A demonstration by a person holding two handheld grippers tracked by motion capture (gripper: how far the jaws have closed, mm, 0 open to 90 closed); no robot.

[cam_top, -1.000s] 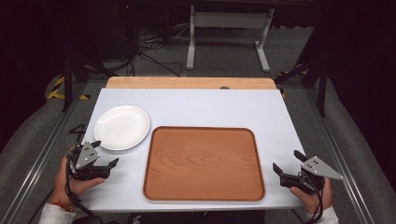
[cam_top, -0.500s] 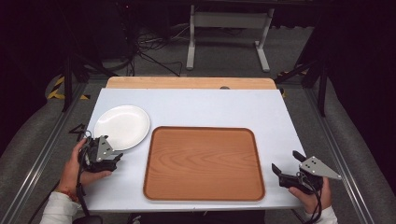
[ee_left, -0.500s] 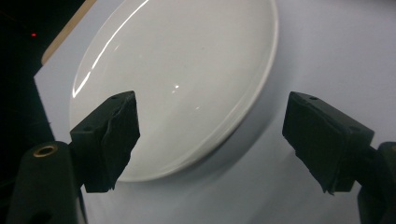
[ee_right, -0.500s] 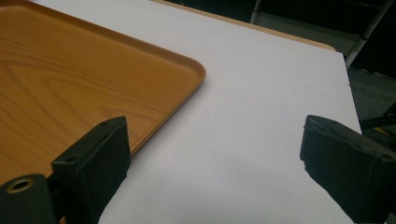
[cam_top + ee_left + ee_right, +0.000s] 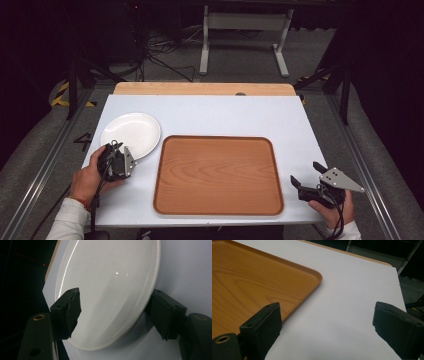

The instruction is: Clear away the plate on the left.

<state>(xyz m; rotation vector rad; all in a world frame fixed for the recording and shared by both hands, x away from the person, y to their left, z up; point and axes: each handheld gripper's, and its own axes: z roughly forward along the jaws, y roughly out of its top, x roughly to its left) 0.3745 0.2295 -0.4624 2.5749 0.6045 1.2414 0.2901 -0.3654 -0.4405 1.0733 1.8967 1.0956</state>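
Left hand-held gripper (image 5: 121, 161) moved to plate (image 5: 131, 134), jaws closing astride rim; right (image 5: 303, 186) wide.

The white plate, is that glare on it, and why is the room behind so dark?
Left gripper view: small bright glints sit on the plate, the near fingers slightly soft. High view: the table is evenly lit, the floor beyond falls into shadow.

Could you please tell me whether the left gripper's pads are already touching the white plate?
Cannot tell. In the left gripper view the closing left gripper straddles the white plate; neither contact nor a gap shows plainly.
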